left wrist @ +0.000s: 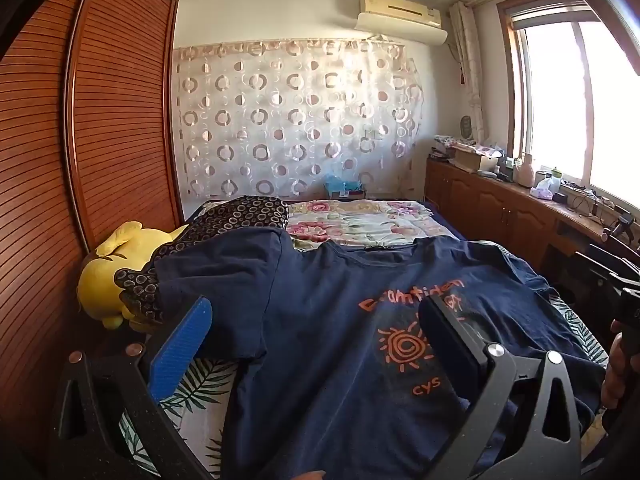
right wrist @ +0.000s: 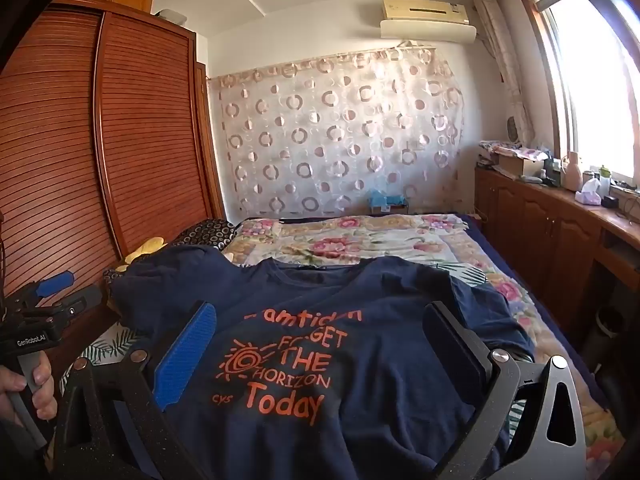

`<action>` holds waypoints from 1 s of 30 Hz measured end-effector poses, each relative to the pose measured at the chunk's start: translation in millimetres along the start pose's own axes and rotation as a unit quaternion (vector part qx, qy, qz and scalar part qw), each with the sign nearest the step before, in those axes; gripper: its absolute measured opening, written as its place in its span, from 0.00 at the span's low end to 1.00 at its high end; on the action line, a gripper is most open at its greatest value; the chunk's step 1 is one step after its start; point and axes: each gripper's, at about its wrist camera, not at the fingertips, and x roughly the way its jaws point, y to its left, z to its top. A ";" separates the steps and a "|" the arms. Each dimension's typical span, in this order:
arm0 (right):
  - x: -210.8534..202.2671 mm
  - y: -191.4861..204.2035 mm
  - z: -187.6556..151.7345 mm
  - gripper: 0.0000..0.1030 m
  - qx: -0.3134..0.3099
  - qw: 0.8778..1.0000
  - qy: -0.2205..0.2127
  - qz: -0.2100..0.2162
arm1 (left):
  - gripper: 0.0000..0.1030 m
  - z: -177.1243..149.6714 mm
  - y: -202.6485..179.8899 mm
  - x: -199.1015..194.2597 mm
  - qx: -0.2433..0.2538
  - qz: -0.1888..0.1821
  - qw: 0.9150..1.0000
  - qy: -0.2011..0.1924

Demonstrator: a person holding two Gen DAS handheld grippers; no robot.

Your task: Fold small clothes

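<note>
A navy T-shirt (left wrist: 328, 320) with orange print lies spread flat, front up, on the bed, collar toward the far end; it also shows in the right wrist view (right wrist: 360, 320). My left gripper (left wrist: 316, 332) is open and empty, held above the shirt's left side near the sleeve. My right gripper (right wrist: 320, 336) is open and empty, held above the printed chest. The left gripper also shows at the left edge of the right wrist view (right wrist: 52, 292), in a hand.
A floral quilt (right wrist: 360, 236) covers the far bed. A yellow plush toy (left wrist: 116, 268) and a dark patterned pillow (left wrist: 240, 216) lie left of the shirt. A wooden wardrobe (left wrist: 80, 120) stands left; a cluttered wooden cabinet (right wrist: 560, 216) runs under the window at right.
</note>
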 end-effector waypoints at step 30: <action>0.8 1.5 -1.6 1.00 -0.007 1.000 0.003 -0.001 | 1.00 0.4 0.0 0.5 0.000 0.004 1.000 0.008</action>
